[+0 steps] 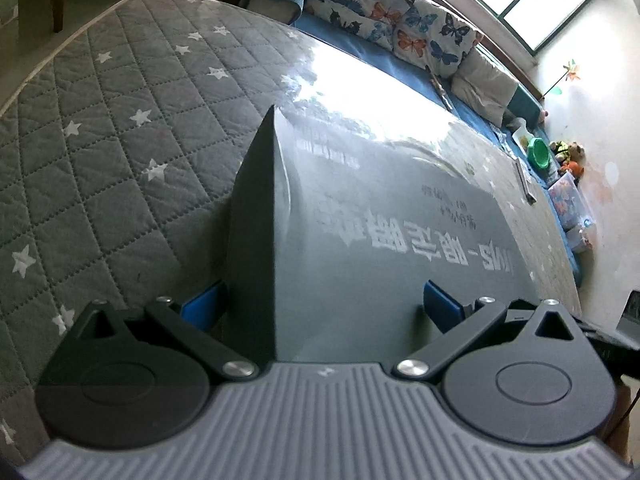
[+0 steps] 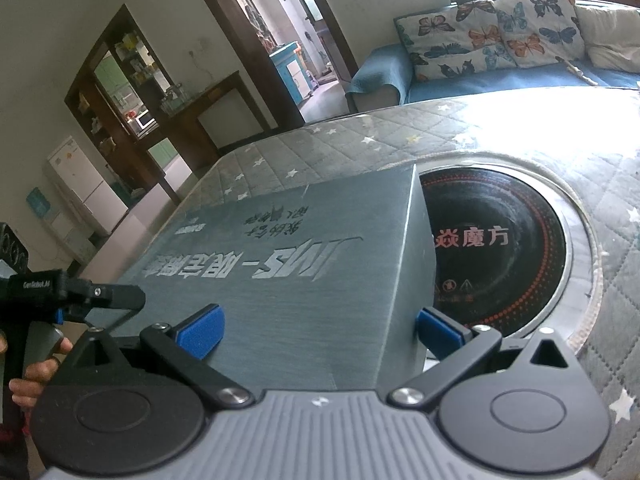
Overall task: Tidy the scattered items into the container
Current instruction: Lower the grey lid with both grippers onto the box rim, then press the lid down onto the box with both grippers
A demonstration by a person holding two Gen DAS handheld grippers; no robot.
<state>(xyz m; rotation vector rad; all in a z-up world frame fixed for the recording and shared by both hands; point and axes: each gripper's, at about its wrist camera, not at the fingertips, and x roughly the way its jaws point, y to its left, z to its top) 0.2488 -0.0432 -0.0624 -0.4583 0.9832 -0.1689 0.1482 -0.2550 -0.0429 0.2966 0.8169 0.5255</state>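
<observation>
A large grey box point(image 1: 360, 240) with pale lettering on its top lies on the quilted table. My left gripper point(image 1: 322, 306) straddles one upright corner edge of it. Its left pad point(image 1: 204, 310) sits beside the dark side face, and its right pad point(image 1: 440, 306) is over the top face. My right gripper point(image 2: 318, 332) straddles the box point(image 2: 280, 264) at the opposite corner, one pad point(image 2: 200, 332) over the top and the other point(image 2: 436, 332) beside the side wall. Both stand wide open. The left gripper point(image 2: 100, 296) shows at the box's left edge, held by a hand. No loose items are visible.
A grey star-patterned quilted cloth point(image 1: 120, 152) covers the table. A round black induction hob point(image 2: 500, 256) is set into it just right of the box. A blue sofa with butterfly cushions point(image 2: 500, 32) runs behind. Toys and a green bowl point(image 1: 538, 152) sit far right.
</observation>
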